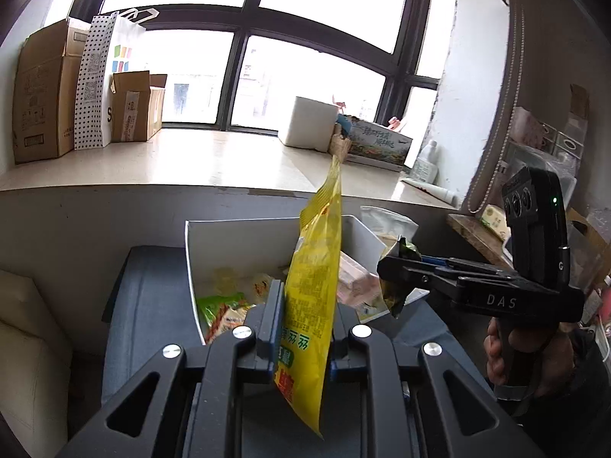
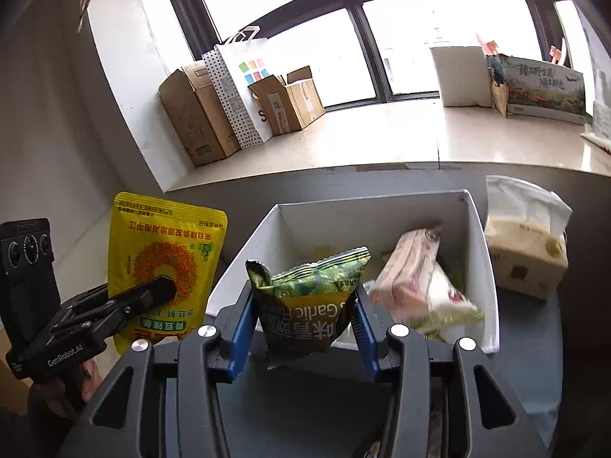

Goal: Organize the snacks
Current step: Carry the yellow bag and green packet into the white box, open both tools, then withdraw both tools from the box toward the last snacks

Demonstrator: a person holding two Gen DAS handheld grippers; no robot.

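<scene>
My left gripper (image 1: 303,316) is shut on a yellow snack pouch (image 1: 315,278), held upright and edge-on in front of a white bin (image 1: 229,233). The pouch also shows flat-on in the right wrist view (image 2: 164,252), left of the bin (image 2: 477,236). My right gripper (image 2: 303,305) is shut on a green garlic-pea bag (image 2: 309,297), held at the bin's near rim; it also shows in the left wrist view (image 1: 395,286). Inside the bin lie a pink-and-white packet (image 2: 416,278) and a green packet (image 1: 221,309).
The bin stands on a blue-grey cushioned seat (image 1: 152,305). A tissue pack (image 2: 527,244) sits right of the bin. A wide window ledge (image 1: 191,160) behind holds cardboard boxes (image 1: 42,91), a dotted bag (image 1: 93,80), a white box (image 1: 309,122) and a printed carton (image 1: 378,143).
</scene>
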